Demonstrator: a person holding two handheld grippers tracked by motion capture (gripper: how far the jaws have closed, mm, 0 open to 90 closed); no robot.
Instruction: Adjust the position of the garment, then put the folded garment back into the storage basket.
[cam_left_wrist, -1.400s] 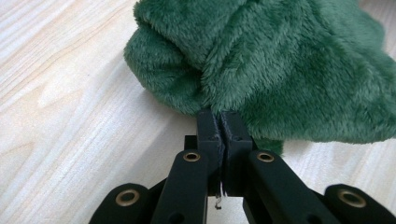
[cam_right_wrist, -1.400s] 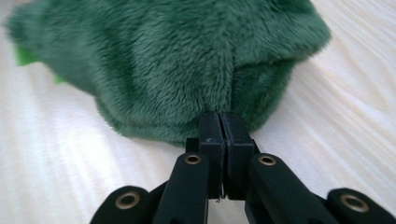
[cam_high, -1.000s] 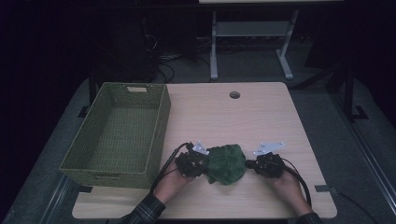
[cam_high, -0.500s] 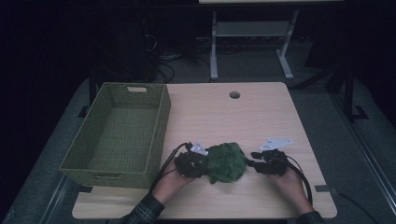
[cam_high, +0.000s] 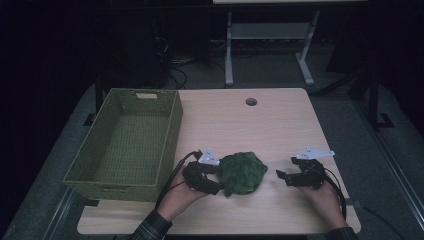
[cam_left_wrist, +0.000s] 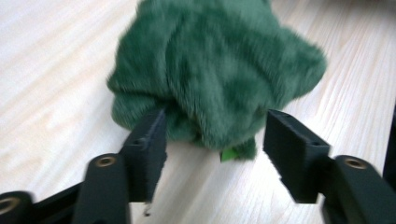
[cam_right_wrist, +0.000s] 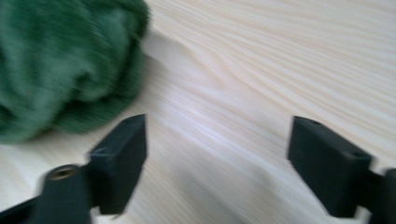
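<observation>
While both pairs of jaws have just been opening, the left gripper (cam_high: 214, 175) stands wide at nine o'clock of the green cloth (cam_high: 243, 173), its pads just off the fabric. Right gripper (cam_high: 281, 175), wide and empty, sits apart at three o'clock. Farther left stands the basket (cam_high: 167, 145).

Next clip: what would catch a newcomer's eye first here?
The crumpled green fuzzy cloth lying on the near middle of the wooden table, with an open left gripper right beside it and an open right gripper apart to its right. Then the green woven basket at the table's left edge.
</observation>
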